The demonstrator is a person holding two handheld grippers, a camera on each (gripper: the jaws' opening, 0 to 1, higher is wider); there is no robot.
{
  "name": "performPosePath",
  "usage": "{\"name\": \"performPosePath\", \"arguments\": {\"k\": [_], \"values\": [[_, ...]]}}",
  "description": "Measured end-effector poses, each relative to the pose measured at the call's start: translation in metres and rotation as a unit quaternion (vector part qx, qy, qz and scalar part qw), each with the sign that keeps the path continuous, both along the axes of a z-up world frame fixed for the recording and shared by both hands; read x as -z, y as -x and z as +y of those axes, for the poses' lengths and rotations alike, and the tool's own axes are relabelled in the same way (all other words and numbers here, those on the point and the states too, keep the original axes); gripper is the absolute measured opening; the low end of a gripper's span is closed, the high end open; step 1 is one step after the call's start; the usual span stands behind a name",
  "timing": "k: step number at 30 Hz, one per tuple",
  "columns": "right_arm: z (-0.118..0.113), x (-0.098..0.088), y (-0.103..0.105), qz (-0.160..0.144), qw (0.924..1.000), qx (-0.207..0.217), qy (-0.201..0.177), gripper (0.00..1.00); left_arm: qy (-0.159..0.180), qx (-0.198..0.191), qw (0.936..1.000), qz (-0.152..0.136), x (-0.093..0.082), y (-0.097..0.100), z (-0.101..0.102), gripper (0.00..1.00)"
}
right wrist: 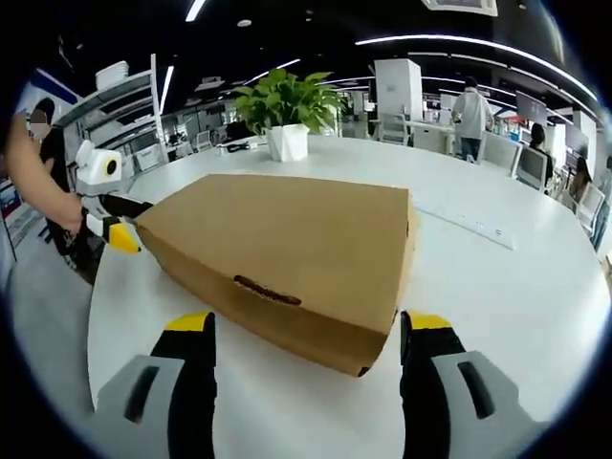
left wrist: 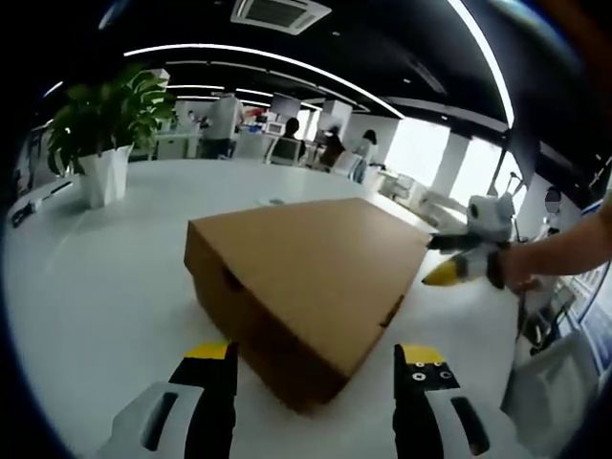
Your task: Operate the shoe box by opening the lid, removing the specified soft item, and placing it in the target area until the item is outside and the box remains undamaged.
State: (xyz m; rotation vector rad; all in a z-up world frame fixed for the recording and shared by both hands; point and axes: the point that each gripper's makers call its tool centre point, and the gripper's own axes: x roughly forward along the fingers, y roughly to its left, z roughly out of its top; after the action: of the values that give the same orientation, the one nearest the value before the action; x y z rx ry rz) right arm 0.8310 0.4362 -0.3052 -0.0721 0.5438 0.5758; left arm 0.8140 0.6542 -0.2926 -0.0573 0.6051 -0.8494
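We could not see inside the shoe box [left wrist: 311, 277], since its lid was down (the soft item stayed hidden). The distant people [right wrist: 470, 117] were too small and blurred for us to make out.

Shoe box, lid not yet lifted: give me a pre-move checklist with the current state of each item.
1. Lid closed and flat on the box: ok.
2. Box undamaged, no crushed corners on the sides shown: ok.
3. Left gripper open, jaws either side of the near corner, not touching: ok.
4. Right gripper open, facing a box corner: ok.
5. Table free around the box; plant stands well behind: ok.
6. Soft item inside: cannot tell, lid hides it.
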Motion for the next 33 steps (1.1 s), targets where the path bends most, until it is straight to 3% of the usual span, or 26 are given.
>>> {"name": "performPosePath", "arguments": {"k": [7, 11, 22, 33], "values": [[0.009, -0.004, 0.003, 0.000, 1.0000, -0.006, -0.004, 0.73, 0.002, 0.001, 1.0000, 0.004, -0.001, -0.004, -0.004, 0.67], [0.008, -0.008, 0.001, 0.000, 0.9999, 0.008, -0.010, 0.66, 0.001, 0.000, 1.0000, 0.005, -0.001, -0.005, -0.002, 0.63], [0.006, -0.007, 0.001, -0.001, 0.9999, 0.011, -0.008, 0.65, -0.007, -0.006, 0.9999, 0.008, 0.001, -0.010, 0.001, 0.61], [0.008, -0.003, 0.011, -0.002, 0.9992, 0.040, -0.007, 0.64, -0.011, 0.003, 0.9999, 0.003, 0.000, -0.008, 0.002, 0.60]]}}
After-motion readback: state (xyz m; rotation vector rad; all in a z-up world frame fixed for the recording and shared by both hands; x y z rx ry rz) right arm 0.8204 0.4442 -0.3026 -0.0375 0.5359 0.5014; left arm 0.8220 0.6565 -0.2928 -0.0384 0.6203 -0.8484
